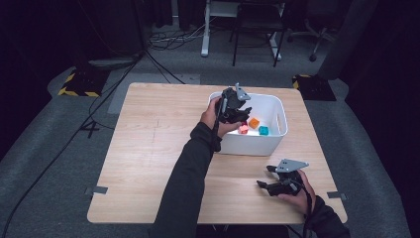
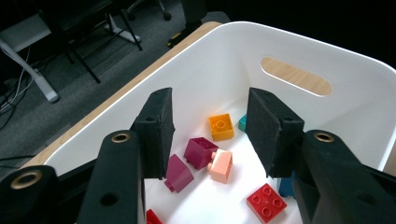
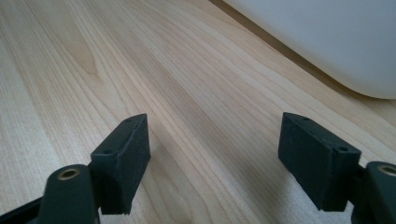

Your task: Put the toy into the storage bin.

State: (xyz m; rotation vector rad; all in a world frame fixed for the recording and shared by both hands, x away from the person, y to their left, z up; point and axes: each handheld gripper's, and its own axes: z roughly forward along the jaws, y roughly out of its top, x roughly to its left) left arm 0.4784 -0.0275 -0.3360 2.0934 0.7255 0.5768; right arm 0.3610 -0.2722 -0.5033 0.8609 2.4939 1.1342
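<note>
My left gripper (image 1: 237, 112) (image 2: 210, 101) hangs over the left part of a white bin (image 1: 275, 105) (image 2: 219, 65), open, with nothing between its pads. On the bin's floor below lie an orange brick (image 1: 254, 123) (image 2: 221, 126), a maroon brick (image 2: 200, 152), a peach brick (image 2: 221, 165), a second maroon brick (image 2: 177, 173), a red brick (image 2: 266, 202) and a teal brick (image 1: 263, 130) (image 2: 243, 122). Low over the bare wood by the front right of the table, my right gripper (image 1: 264, 177) (image 3: 215, 133) is open and holds nothing.
The bin's white wall (image 3: 327, 37) rises just beyond the right gripper. The wooden table (image 1: 148, 148) is bare to the left of the person's arm. Beyond the far edge are grey floor, cables and the legs of furniture (image 1: 237, 44).
</note>
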